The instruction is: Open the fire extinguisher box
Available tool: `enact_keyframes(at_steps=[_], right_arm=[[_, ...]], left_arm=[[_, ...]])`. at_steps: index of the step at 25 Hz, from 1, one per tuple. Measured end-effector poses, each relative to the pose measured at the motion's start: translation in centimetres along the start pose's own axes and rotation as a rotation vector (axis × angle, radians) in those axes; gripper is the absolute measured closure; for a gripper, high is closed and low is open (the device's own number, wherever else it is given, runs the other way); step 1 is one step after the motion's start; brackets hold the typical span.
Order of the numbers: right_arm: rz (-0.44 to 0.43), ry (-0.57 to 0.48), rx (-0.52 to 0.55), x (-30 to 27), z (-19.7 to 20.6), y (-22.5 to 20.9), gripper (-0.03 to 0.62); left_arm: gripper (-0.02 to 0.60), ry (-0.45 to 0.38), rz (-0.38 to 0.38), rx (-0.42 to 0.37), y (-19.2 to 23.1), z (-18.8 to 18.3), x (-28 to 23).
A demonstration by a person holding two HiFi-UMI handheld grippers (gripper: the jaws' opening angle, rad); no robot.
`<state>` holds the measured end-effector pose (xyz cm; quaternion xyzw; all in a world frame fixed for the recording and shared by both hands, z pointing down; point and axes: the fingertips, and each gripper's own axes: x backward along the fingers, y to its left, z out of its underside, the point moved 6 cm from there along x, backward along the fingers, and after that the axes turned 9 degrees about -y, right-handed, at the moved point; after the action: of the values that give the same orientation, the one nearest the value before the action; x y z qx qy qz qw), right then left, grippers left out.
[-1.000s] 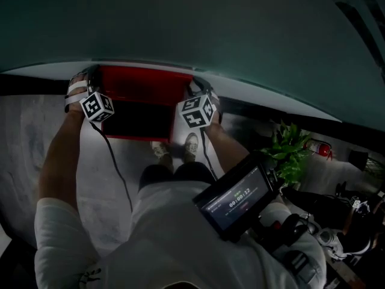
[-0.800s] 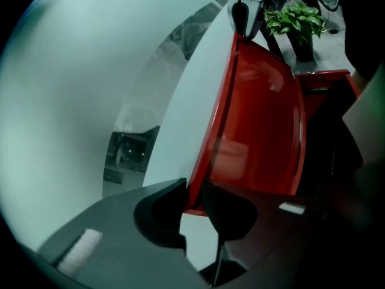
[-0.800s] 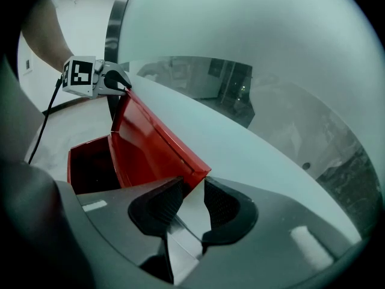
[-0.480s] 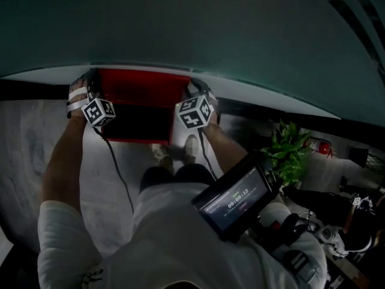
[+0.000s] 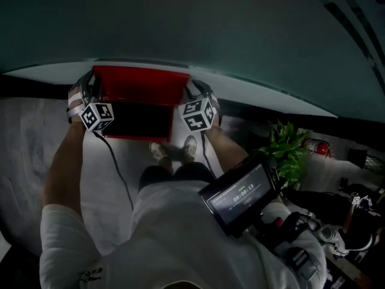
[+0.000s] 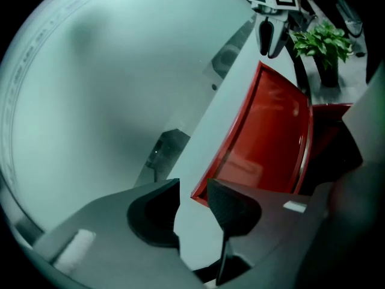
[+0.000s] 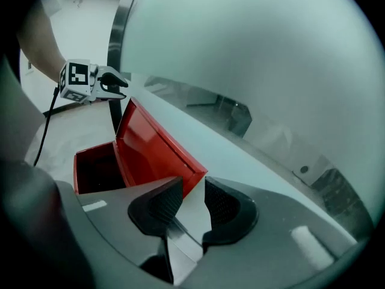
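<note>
Head view: fire extinguisher box [image 5: 137, 138] on the floor [image 5: 36, 137] against the wall [image 5: 180, 29], red lid [image 5: 139, 89] up, one gripper at each top corner.
Box sits just ahead of the person's feet [image 5: 174, 150], long axis left-right along the wall, mouth facing up. Lid stands near upright off the back edge, same long axis, inner face toward the person. Left gripper [image 6: 192, 200] is at the lid's left corner, jaws a narrow gap apart, corner touching one jaw's inner tip, nothing clamped. Right gripper [image 7: 194, 200] is at the right corner, jaws also slightly apart, corner just beyond the tips, pale wall showing through the gap. Both equally near. Box looks effectively open; any last push goes away from the jaws, toward the wall, evenly at both corners.
</note>
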<state>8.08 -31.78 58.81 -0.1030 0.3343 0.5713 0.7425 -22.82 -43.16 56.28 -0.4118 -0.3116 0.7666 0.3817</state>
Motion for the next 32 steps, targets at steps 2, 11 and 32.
enact_keyframes(at_steps=[2, 11, 32], right_arm=[[0.018, -0.054, 0.008, 1.0, -0.9, -0.1, 0.493], [0.074, -0.228, -0.005, 8.0, -4.3, 0.9, 0.58], [-0.121, -0.532, -0.072, 30.8, 1.7, 4.3, 0.58]], left_arm=[[0.477, -0.026, -0.038, 0.061, 0.3, -0.7, 0.7], [0.578, -0.173, -0.111, 0.326, 0.2, -5.2, 6.3], [0.58, -0.262, -0.209, 0.883, -12.1, -19.3, 32.3]])
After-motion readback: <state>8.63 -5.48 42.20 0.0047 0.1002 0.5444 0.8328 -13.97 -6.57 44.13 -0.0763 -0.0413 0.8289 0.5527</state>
